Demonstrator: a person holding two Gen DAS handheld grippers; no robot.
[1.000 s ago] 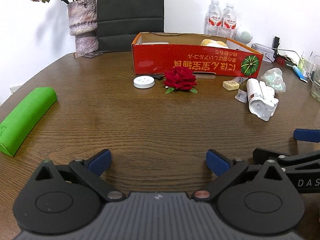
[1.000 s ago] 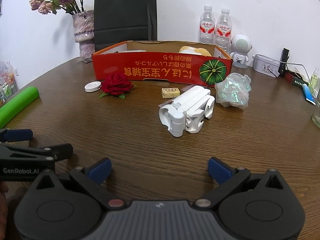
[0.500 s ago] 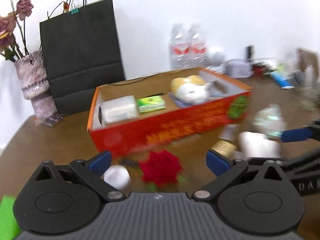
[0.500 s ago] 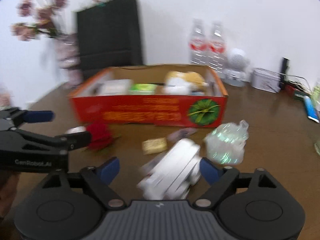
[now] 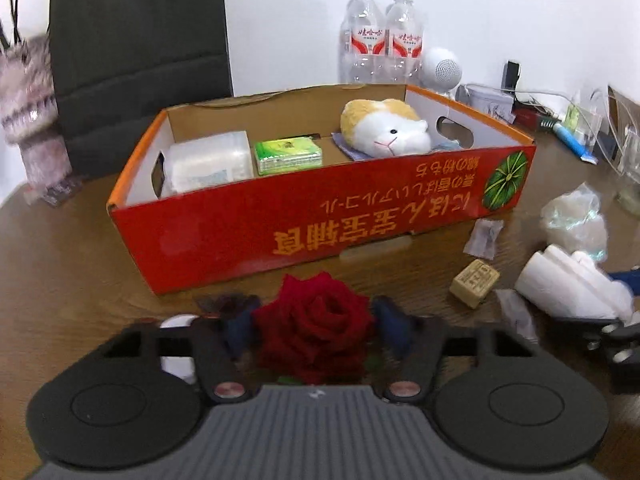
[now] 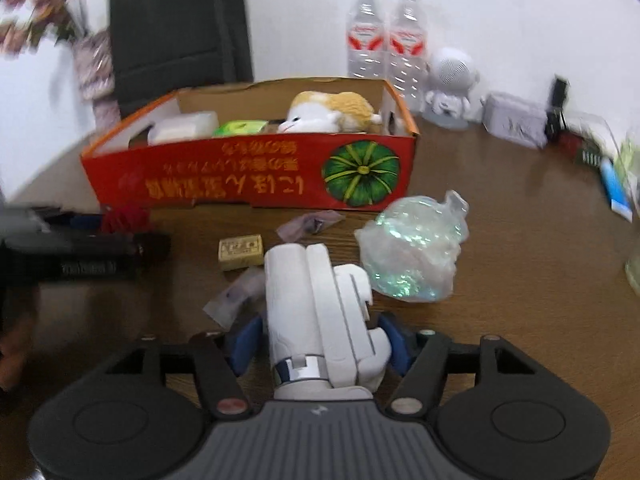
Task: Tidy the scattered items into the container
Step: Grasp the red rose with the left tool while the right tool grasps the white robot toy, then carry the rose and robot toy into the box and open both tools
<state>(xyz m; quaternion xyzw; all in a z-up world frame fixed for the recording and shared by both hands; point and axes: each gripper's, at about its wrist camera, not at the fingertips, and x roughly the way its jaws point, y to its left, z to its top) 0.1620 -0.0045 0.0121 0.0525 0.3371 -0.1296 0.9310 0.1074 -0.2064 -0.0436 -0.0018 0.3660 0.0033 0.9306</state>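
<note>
The red cardboard box [image 5: 320,220] stands on the wooden table and holds a plush hamster [image 5: 384,128], a green packet [image 5: 288,154] and a clear plastic box [image 5: 208,160]. My left gripper [image 5: 314,330] has its blue pads on both sides of a red rose [image 5: 312,336] in front of the box. My right gripper [image 6: 320,344] has its pads on both sides of a white folded gadget [image 6: 316,312]. A small tan block [image 6: 240,248], a crinkly plastic bag [image 6: 412,248] and small clear sachets [image 6: 308,224] lie loose nearby.
A white round disc [image 5: 176,344] lies partly hidden under the left gripper. Behind the box are a black paper bag [image 5: 136,48], a vase [image 5: 28,96], two water bottles [image 5: 384,40], a white robot speaker [image 6: 450,84] and desk clutter [image 6: 516,124] at the right.
Both grippers moved forward towards the box. The left one came around the rose and narrowed on it; the right one came around the white gadget and narrowed on it.
</note>
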